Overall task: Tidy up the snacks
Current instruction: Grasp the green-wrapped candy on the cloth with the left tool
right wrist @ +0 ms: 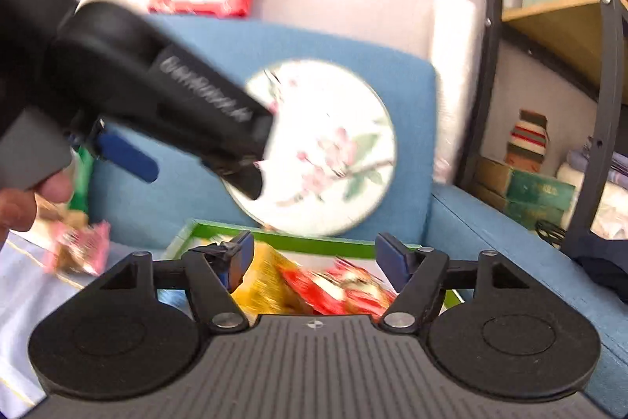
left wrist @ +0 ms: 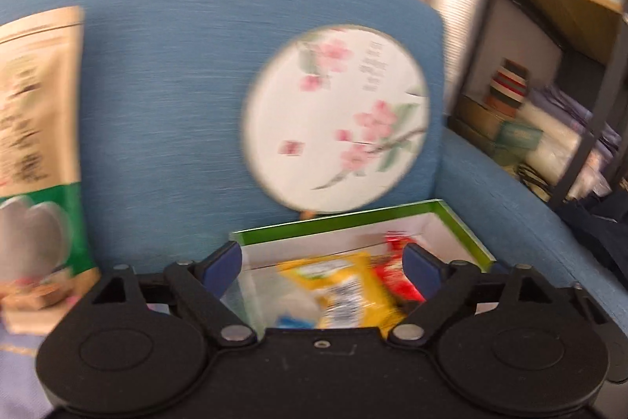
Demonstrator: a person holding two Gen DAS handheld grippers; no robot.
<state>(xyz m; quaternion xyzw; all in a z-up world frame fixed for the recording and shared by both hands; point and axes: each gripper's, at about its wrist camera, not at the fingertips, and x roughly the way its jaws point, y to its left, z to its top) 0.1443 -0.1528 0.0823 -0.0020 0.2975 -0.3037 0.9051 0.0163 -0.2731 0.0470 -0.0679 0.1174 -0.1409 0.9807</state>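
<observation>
Both grippers stand released, nothing between the jaws. Left gripper (left wrist: 322, 258) hangs over the green-rimmed box (left wrist: 463, 222) on the blue sofa (left wrist: 157, 85); inside the box lie a yellow snack packet (left wrist: 345, 285) and, at 3 o'clock from it, a red snack packet (left wrist: 392, 273). Right gripper (right wrist: 314, 258) faces the same box. A round flower fan (left wrist: 337, 116) leans on the sofa back at 12 o'clock from the box. A tall beige pouch (left wrist: 39, 144) stands at 9 o'clock. Pink packets (right wrist: 82, 246) lie left of the box.
</observation>
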